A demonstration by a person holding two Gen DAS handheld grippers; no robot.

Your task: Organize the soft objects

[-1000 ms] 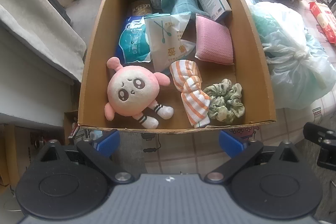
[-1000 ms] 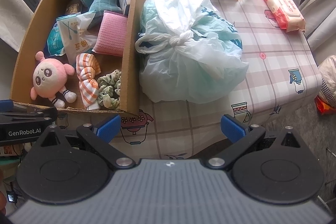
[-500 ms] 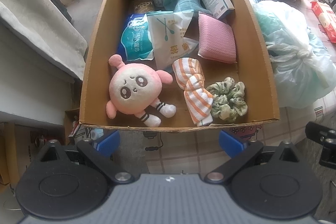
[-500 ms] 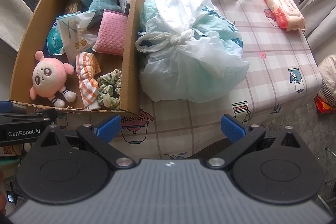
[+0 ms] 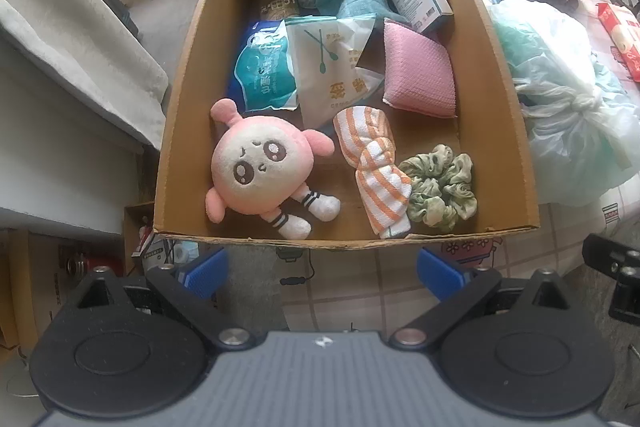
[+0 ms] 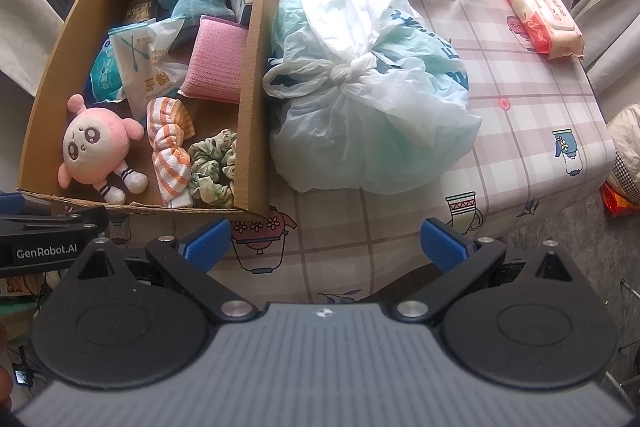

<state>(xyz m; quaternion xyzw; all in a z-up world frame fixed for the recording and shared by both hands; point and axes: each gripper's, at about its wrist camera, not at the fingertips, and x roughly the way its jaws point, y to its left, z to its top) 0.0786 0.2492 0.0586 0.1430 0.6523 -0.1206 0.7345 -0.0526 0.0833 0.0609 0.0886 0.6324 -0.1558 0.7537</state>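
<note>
Grippers hover short of the cardboard box (image 5: 508, 107).
Left gripper (image 5: 320, 269) and right gripper (image 6: 324, 241) gape wide, empty; approach the tied bag (image 6: 372, 91) squarely, pinching its knot.

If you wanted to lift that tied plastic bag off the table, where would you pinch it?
Probably at the knot on top of the plastic bag. It stands up as a bunched, narrow twist, while the rest is wide and slack. The right gripper, open, could come down from above, jaws straddling the knot.

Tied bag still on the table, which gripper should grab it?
Probably right. The right gripper is open and faces the bag squarely; the left gripper, also open, faces the box, with the bag off to its side.
</note>
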